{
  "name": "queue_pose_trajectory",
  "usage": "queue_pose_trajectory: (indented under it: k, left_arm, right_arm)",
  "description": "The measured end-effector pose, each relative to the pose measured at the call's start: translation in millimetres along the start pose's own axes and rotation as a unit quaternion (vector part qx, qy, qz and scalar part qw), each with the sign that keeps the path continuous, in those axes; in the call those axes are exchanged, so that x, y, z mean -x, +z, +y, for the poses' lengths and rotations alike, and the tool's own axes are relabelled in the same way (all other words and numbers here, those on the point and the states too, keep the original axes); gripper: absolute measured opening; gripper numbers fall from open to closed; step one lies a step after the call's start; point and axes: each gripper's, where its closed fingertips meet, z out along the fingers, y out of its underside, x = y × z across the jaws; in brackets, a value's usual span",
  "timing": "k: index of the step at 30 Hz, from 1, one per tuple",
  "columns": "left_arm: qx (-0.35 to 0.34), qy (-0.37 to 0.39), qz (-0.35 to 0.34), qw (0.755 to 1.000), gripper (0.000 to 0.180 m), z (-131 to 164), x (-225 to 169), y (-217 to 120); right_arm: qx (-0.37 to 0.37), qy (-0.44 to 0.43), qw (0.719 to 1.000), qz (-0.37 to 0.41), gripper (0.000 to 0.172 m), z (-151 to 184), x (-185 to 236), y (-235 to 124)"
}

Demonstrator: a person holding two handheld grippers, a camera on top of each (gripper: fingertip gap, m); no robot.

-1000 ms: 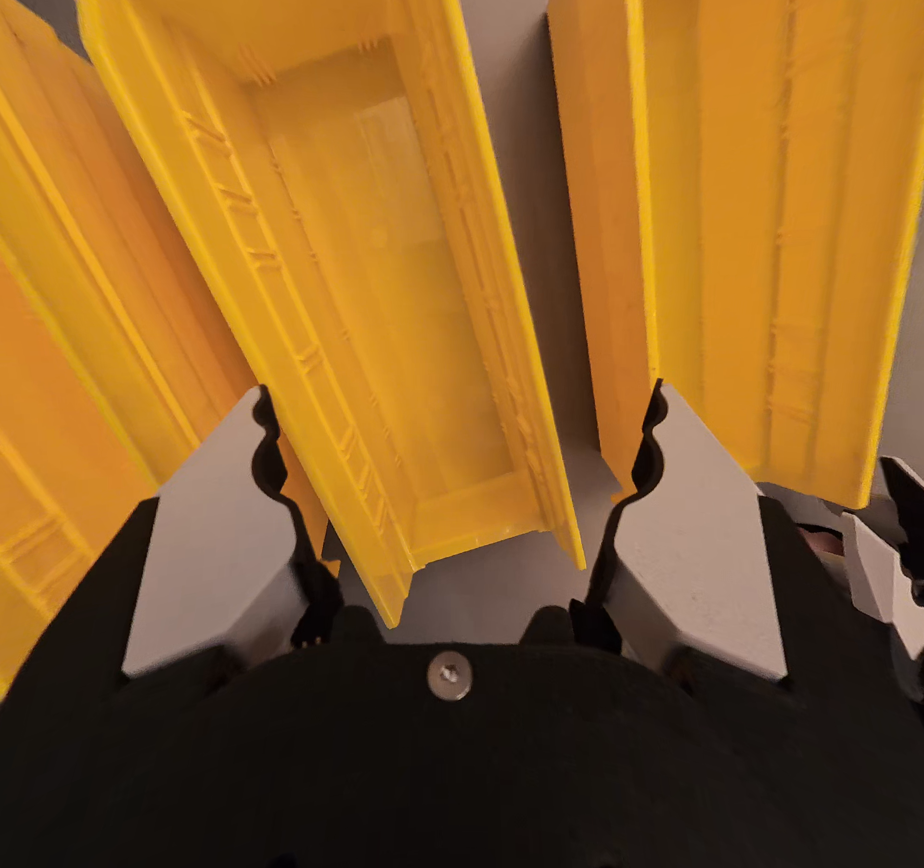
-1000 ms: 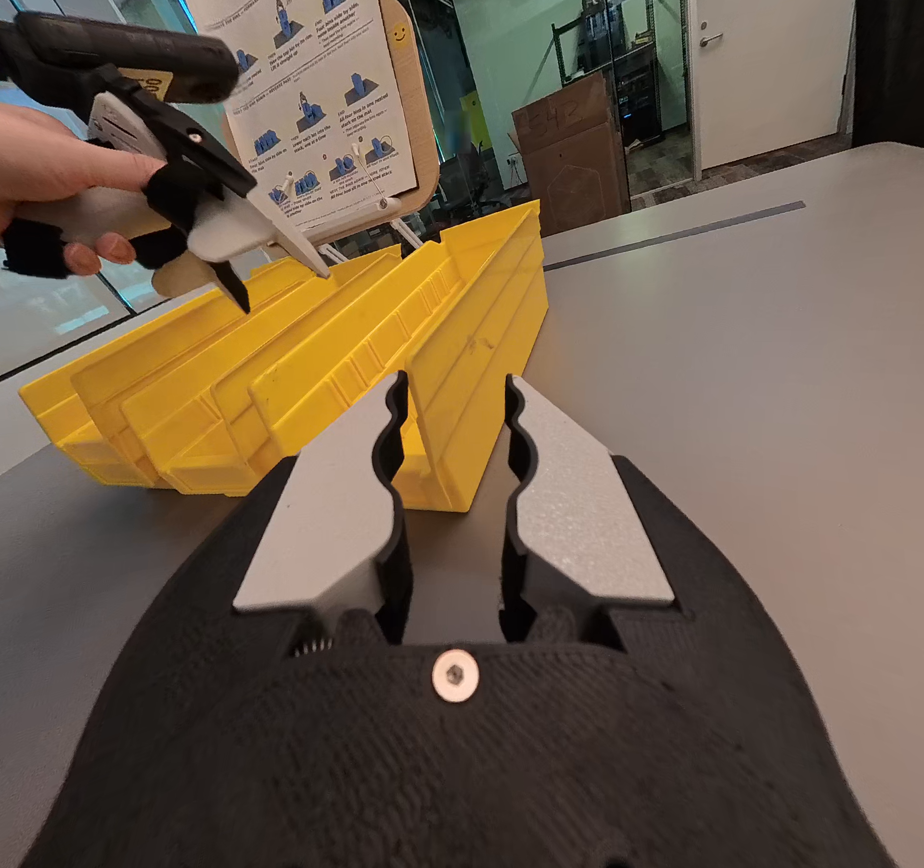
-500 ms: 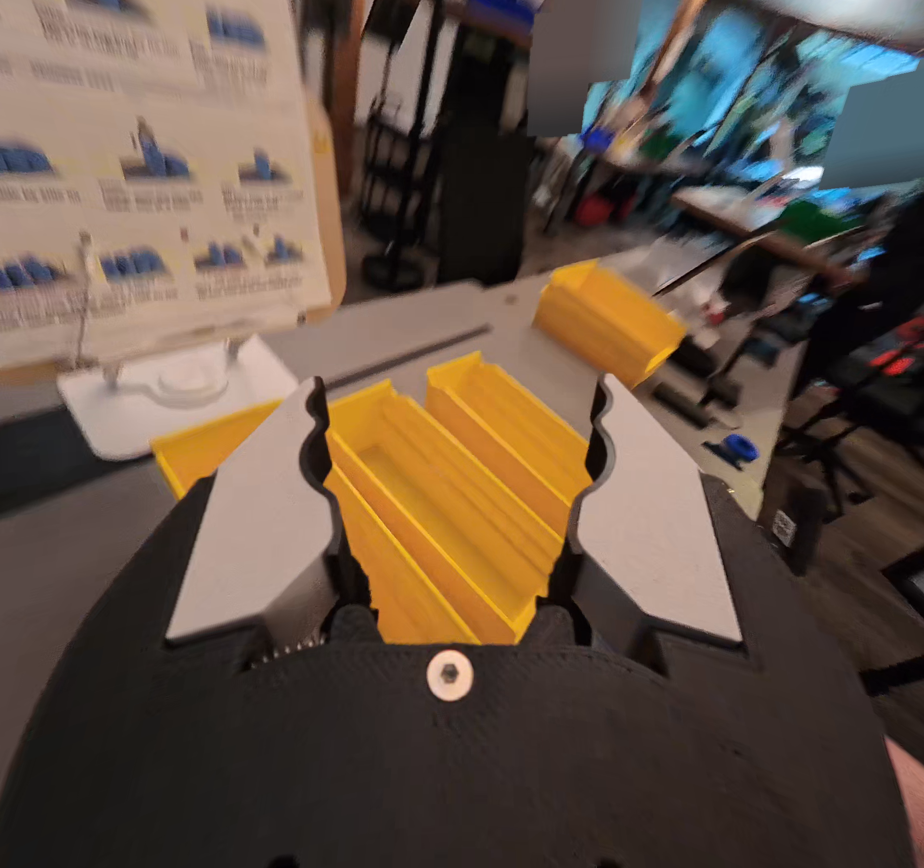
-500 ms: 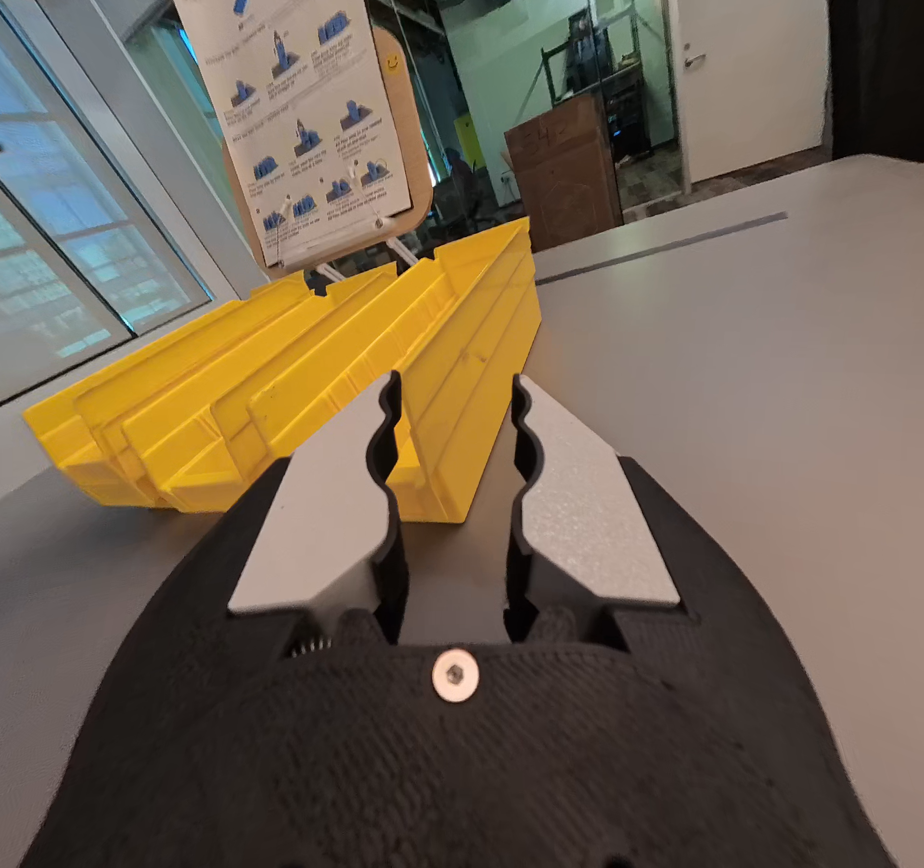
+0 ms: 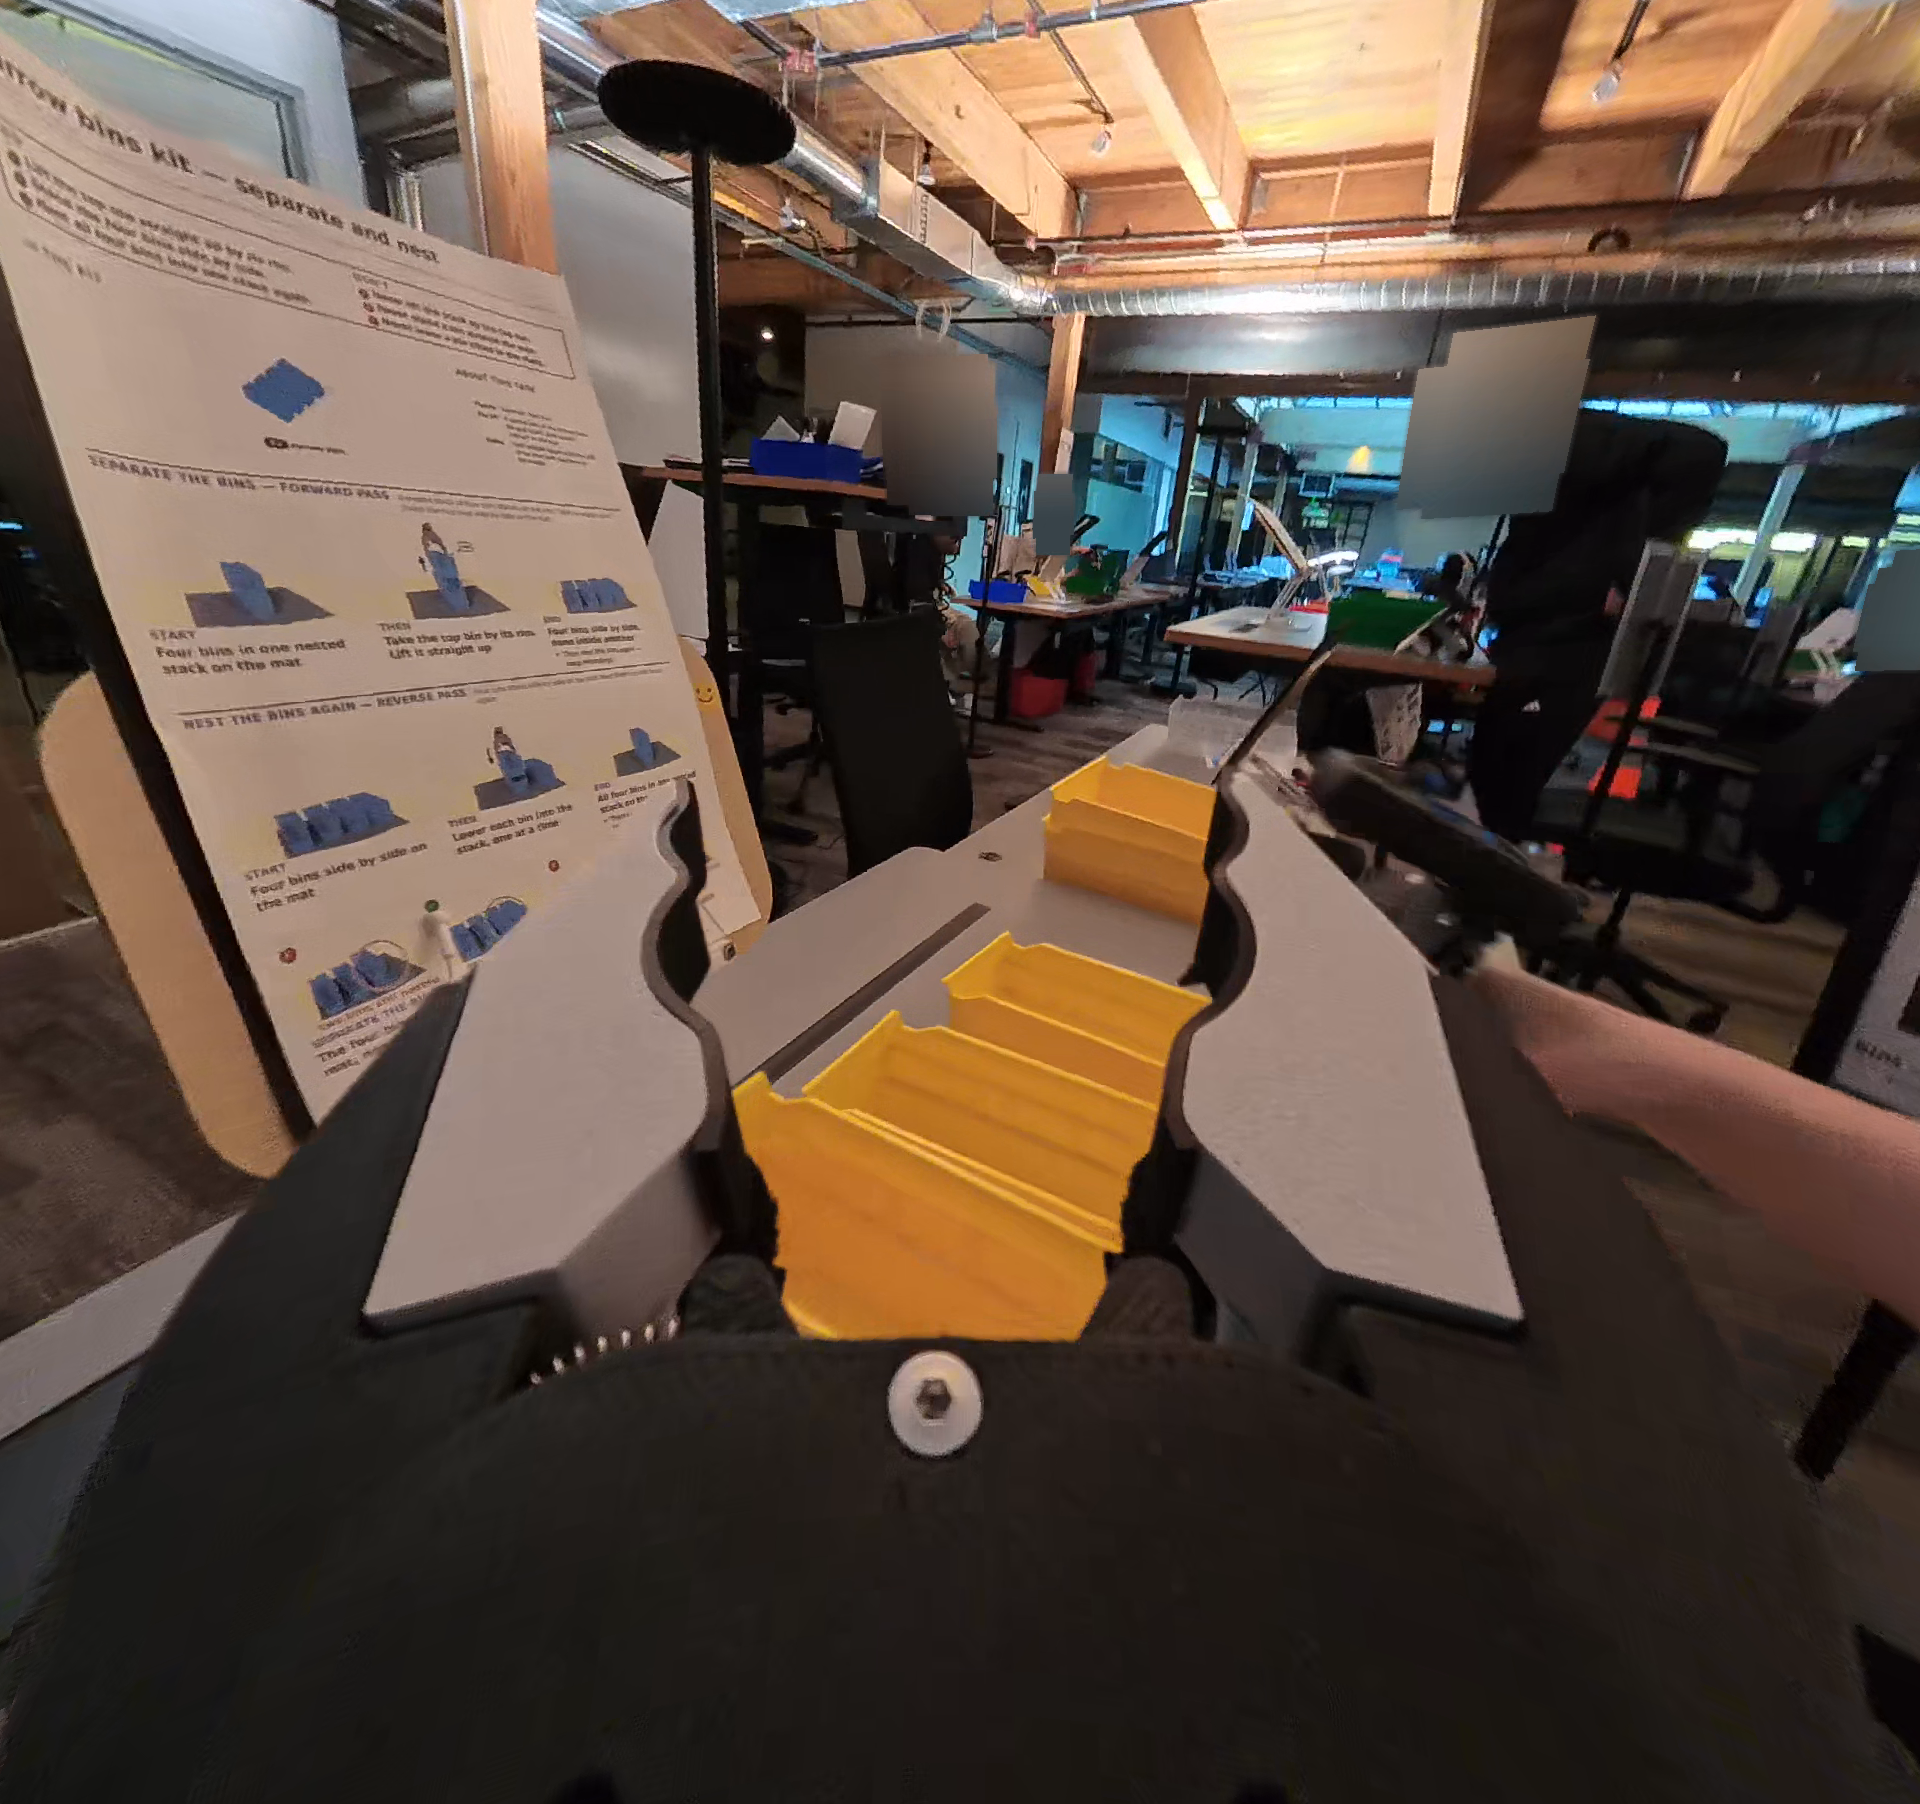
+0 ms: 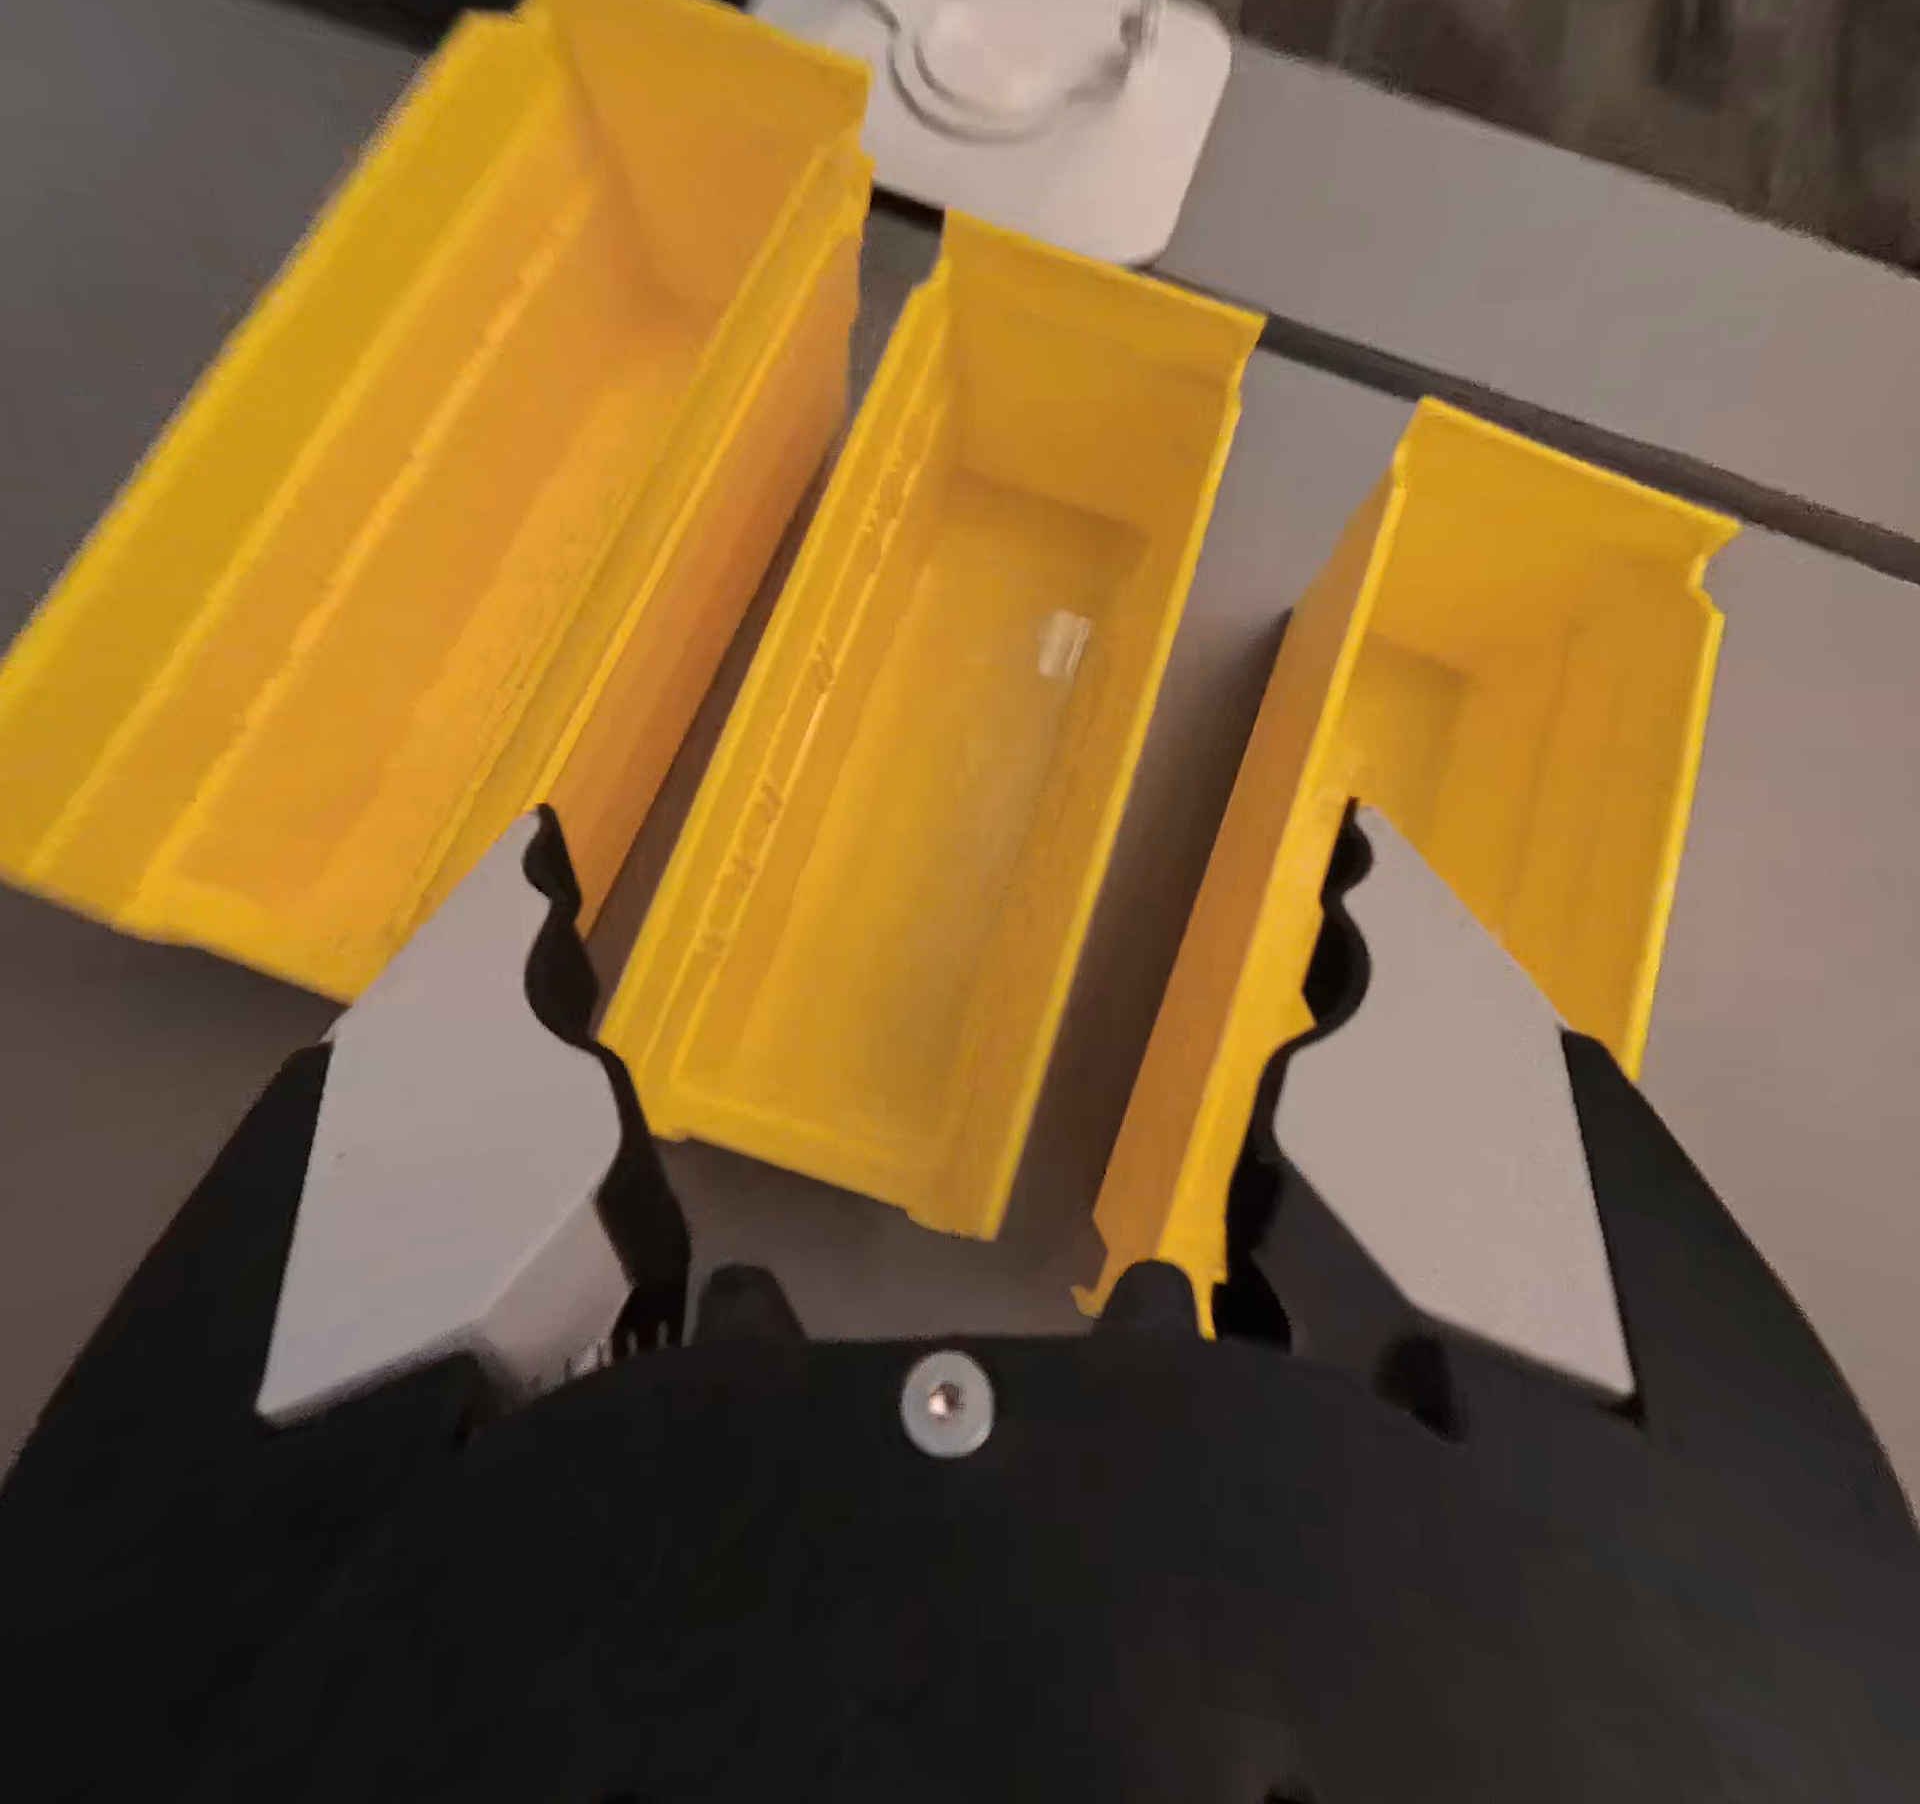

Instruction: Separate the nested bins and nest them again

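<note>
Three yellow bins lie side by side on the grey table (image 6: 1818, 819). The left bin (image 6: 416, 507) is the widest and shows a doubled rim on its right side. My right gripper (image 6: 945, 814) looks straight down and is wide open above the near end of the middle bin (image 6: 935, 767), touching nothing. Its right finger (image 6: 1455, 1079) overlaps the left wall of the right bin (image 6: 1538, 715). My left gripper (image 5: 951, 793) is open and empty, looking level across the table, with the bins (image 5: 977, 1089) below it. The right gripper (image 5: 1455, 861) shows blurred there.
An instruction poster on a wooden stand (image 5: 343, 611) is at the table's far side; its white base (image 6: 1039, 92) sits just beyond the bins. Another yellow bin stack (image 5: 1132, 850) stands farther along the table. A person's arm (image 5: 1714, 1131) reaches in from the right. Office chairs and desks lie beyond.
My left gripper tilted up from looking down into the bins to looking across the table, and its jaws narrowed. My right gripper swung from a low level view to straight above the bins and opened wide.
</note>
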Motion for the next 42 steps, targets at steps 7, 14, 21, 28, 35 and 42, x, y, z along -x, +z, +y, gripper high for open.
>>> queue_pose_trajectory:
  k: [7, 14, 21, 28, 35, 42]
  left_arm:
    - [0.023, -0.021, -0.027, 0.999, 0.099, 25.9, 24.2, -37.9]
    - [0.011, -0.064, 0.030, 0.997, 0.092, 13.0, 6.7, -51.6]
    - [0.032, -0.077, 0.051, 0.995, 0.090, 18.8, -3.2, -47.4]
    - [0.058, -0.077, 0.066, 0.993, 0.088, 29.6, -13.2, -32.4]
    - [0.089, -0.079, 0.089, 0.989, 0.088, 45.3, -23.0, -15.8]
    - [0.111, -0.078, 0.099, 0.986, 0.088, 57.1, -27.6, -4.2]
  right_arm:
    - [0.173, 0.057, 0.980, 0.076, 0.146, 16.8, 1.2, 70.3]
    - [0.280, 0.096, 0.951, 0.094, 0.143, 38.3, 0.8, 99.1]
    - [0.349, 0.084, 0.926, 0.120, 0.135, 52.6, -8.7, 101.2]
    - [0.388, 0.099, 0.911, 0.095, 0.141, 65.7, -23.7, 90.9]
    - [0.409, 0.093, 0.906, 0.062, 0.151, 66.2, -23.7, 100.7]
    - [0.404, 0.153, 0.902, -0.030, 0.147, 50.8, -11.7, 88.0]
